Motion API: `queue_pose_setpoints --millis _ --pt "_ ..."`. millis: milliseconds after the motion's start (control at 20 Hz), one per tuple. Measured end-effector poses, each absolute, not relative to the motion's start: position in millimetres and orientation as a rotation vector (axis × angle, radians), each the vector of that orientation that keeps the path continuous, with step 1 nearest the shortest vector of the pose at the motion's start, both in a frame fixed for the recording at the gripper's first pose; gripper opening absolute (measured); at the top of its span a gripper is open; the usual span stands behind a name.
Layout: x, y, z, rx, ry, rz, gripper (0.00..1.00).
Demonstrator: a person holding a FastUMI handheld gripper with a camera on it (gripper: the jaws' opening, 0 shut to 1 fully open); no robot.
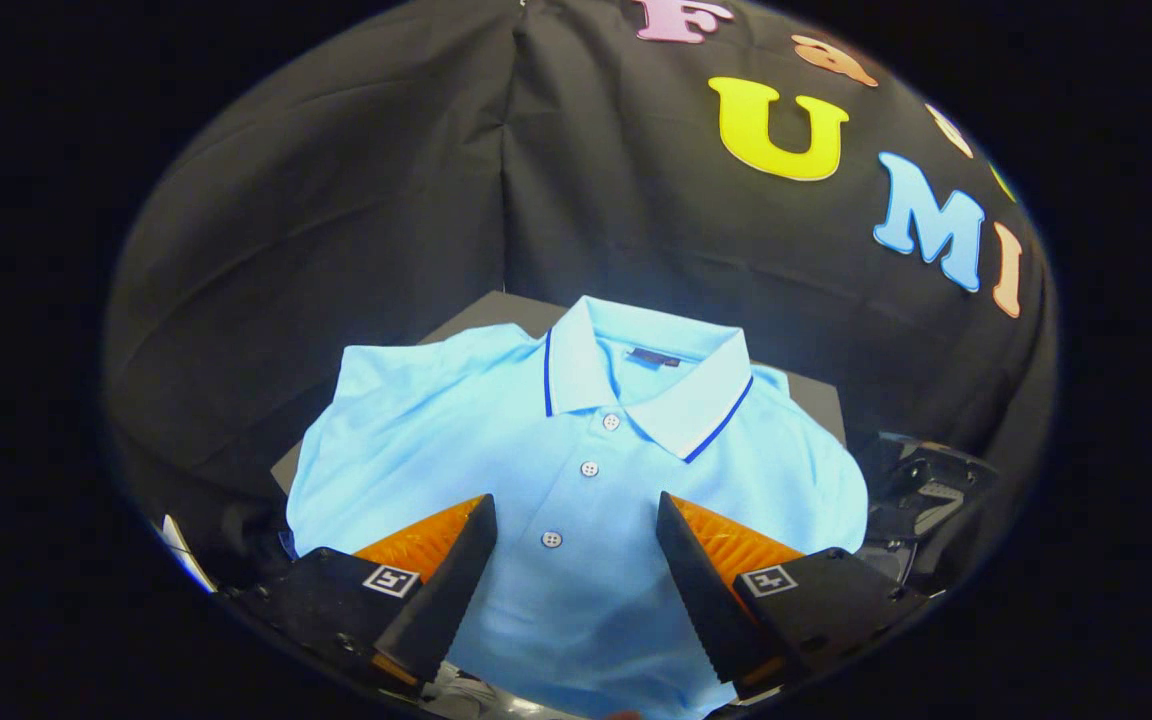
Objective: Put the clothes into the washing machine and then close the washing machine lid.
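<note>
Since the polo shirt (576,470) lying between and beyond the spread, empty fingers of the gripper (576,515) looks soft and light, a bunched fold near the placket is best pinched.

Hard overhead light, washed-out glare on the shirt (576,470) — dim surroundings, strong fisheye bending at the rim.

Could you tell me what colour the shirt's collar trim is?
Dark blue trim on the shirt, gripper view.

Polo shirt (576,470): light blue, white buttons; collar edged with a dark-blue stripe (plain fabric elsewhere). Tabletop (491,310): dark grey.
</note>
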State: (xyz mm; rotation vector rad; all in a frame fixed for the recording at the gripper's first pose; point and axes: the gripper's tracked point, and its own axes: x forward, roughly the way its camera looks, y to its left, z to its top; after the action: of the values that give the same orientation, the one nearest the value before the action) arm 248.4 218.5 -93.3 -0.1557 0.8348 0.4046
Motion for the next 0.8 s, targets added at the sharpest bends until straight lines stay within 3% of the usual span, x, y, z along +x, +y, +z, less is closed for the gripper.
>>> queue_pose_setpoints --millis 500,800 --pt "250.0 226.3 -89.4 -0.11 0.795 0.404 1.0" --pt "254.7 240.6 -80.7 -0.001 0.782 0.501 0.86"
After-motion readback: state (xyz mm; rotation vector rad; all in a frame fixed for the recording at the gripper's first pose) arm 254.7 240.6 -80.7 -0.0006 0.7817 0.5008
